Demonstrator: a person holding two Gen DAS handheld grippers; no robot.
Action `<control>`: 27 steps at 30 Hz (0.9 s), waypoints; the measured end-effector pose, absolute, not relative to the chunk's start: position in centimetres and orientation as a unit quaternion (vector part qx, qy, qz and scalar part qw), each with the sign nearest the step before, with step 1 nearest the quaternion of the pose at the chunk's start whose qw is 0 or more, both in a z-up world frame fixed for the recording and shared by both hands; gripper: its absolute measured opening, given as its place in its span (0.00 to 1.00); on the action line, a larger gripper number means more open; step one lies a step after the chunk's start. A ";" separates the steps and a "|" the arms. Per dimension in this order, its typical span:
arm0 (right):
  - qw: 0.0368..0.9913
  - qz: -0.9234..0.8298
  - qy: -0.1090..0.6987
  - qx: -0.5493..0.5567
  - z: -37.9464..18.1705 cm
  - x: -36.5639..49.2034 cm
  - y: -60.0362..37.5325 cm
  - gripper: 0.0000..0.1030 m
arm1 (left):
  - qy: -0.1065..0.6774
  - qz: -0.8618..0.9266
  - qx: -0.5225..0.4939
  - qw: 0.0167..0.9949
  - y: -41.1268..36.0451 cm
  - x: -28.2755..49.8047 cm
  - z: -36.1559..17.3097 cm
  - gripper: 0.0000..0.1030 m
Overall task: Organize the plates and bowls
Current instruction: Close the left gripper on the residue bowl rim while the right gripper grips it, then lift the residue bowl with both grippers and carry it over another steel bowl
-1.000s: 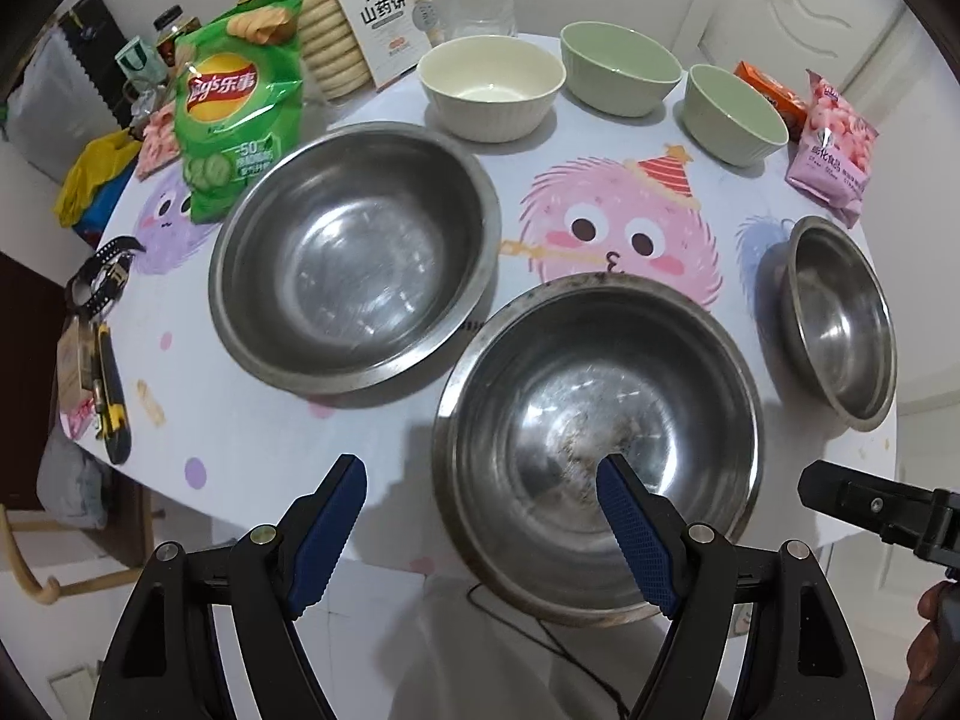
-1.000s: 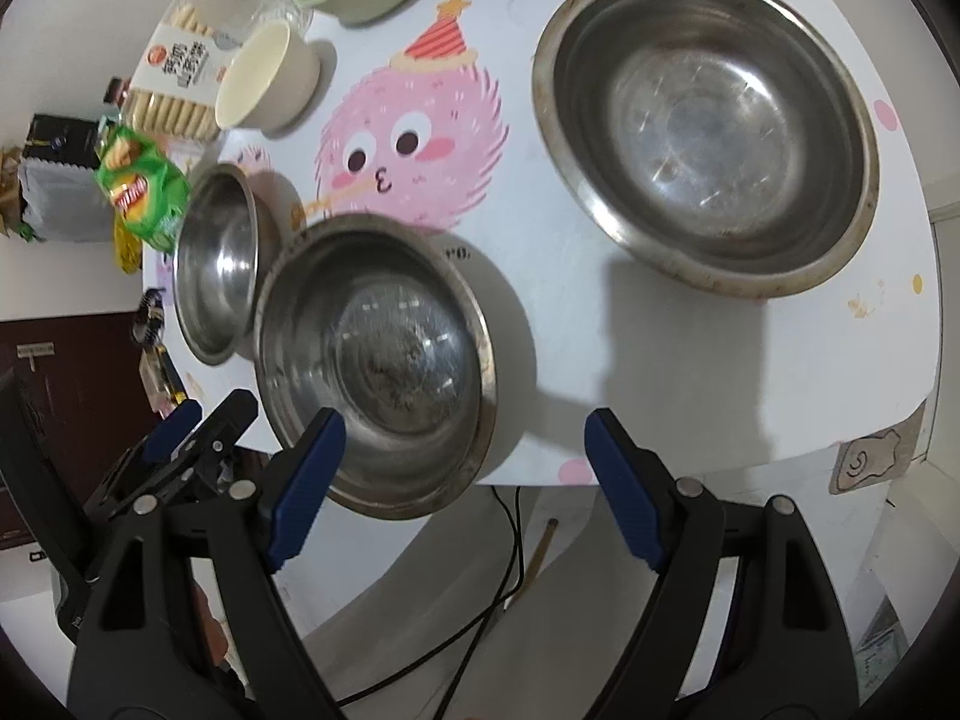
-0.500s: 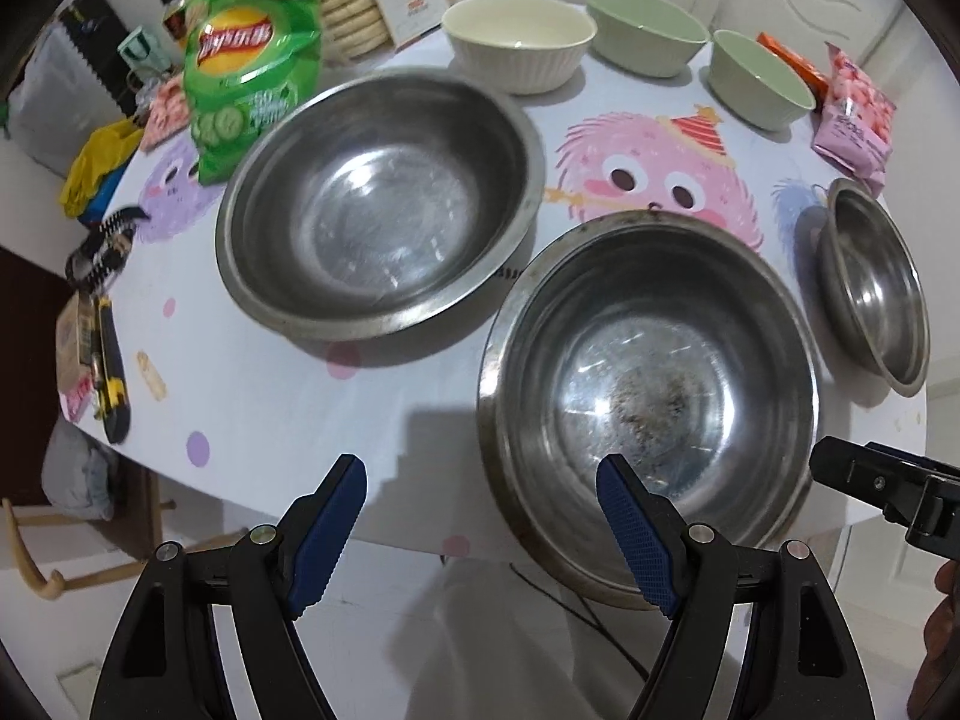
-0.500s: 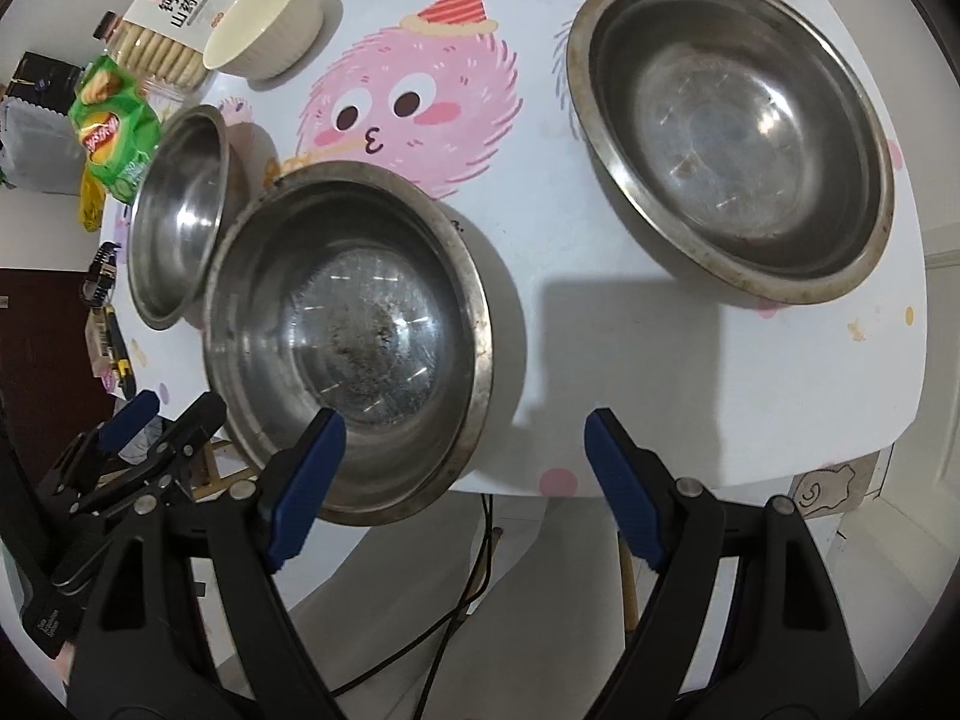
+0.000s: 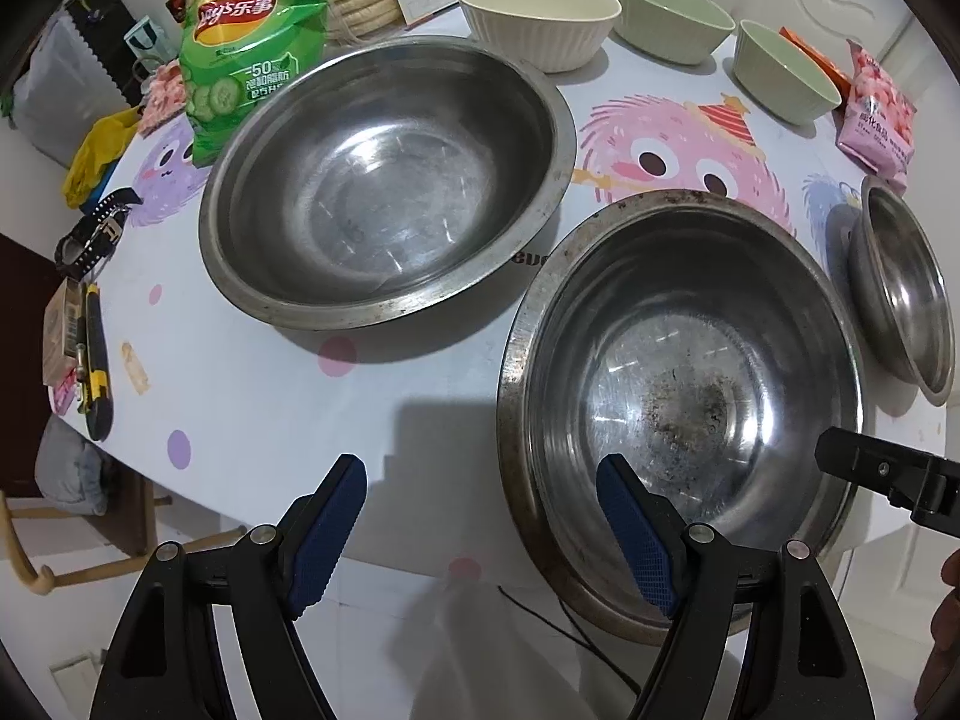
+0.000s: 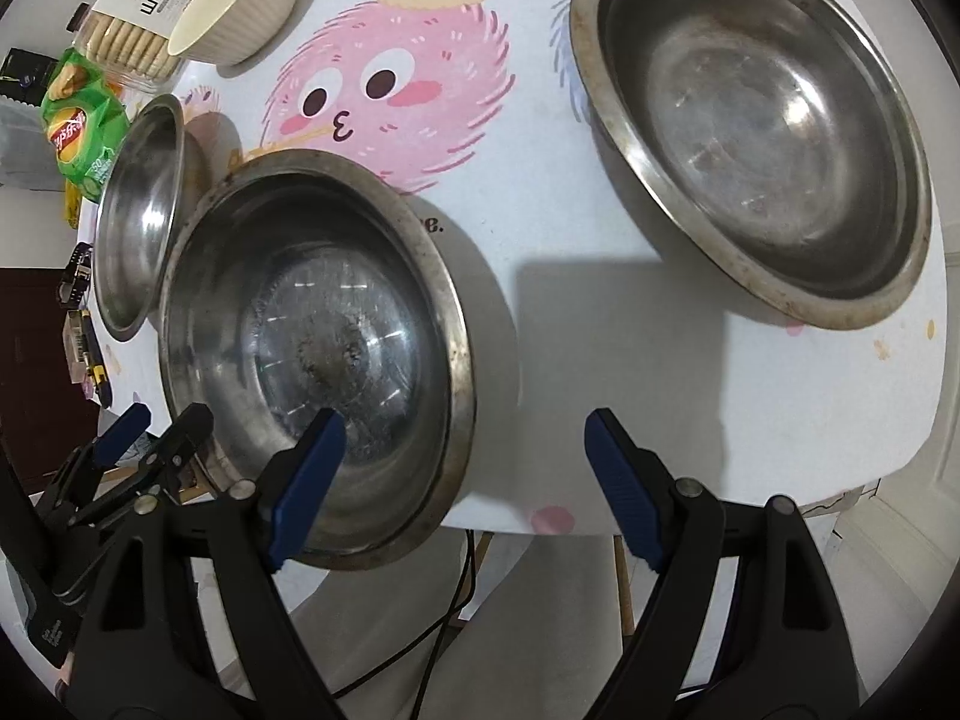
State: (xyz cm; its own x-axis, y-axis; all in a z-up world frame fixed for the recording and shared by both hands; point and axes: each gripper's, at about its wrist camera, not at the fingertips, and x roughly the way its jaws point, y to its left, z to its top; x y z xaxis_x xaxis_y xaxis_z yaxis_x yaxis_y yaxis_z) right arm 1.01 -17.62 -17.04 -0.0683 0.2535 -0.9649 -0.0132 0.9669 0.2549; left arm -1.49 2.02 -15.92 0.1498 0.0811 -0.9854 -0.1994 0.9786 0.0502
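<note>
Steel bowls take up most of the white table [image 5: 252, 384], whose cloth is printed with a pink fuzzy cartoon face. The stained steel bowl [image 5: 678, 396] sits at the near edge, its rim hanging slightly past the table's border; its bottom is blotched with dark marks. The left gripper [image 5: 480, 531] is spread wide, holding nothing, with one blue pad outside that bowl's rim and the other over its inner wall. The right gripper [image 6: 462, 480] is likewise wide open and empty, one pad over the same bowl's near rim, the other over bare cloth to the right. Just behind and to the left in the left wrist view stands the big steel bowl [image 5: 384, 180], close to the stained one but whether the rims touch is unclear. The small steel bowl [image 5: 906, 294] sits near the right edge of that view, just beside the stained bowl. Along the far side stand a cream bowl [image 5: 540, 18] and two green bowls [image 5: 672, 15], with a green chip bag [image 5: 246, 54] and a packet of biscuits [image 6: 138, 18] near them.
</note>
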 end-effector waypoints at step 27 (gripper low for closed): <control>0.663 0.140 0.733 0.054 -19.1 1.3 -14.8 0.28 | 0.661 0.052 -0.001 0.748 -0.5 -0.1 -17.4 0.24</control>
State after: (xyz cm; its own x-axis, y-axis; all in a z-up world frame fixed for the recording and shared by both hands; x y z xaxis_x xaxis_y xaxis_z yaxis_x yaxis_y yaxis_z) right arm 1.26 -14.77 -19.08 -0.1139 0.2650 -0.9575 -0.1069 0.9549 0.2770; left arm -0.12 -0.53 -17.36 0.1199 0.0771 -0.9898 -0.0790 0.9946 0.0679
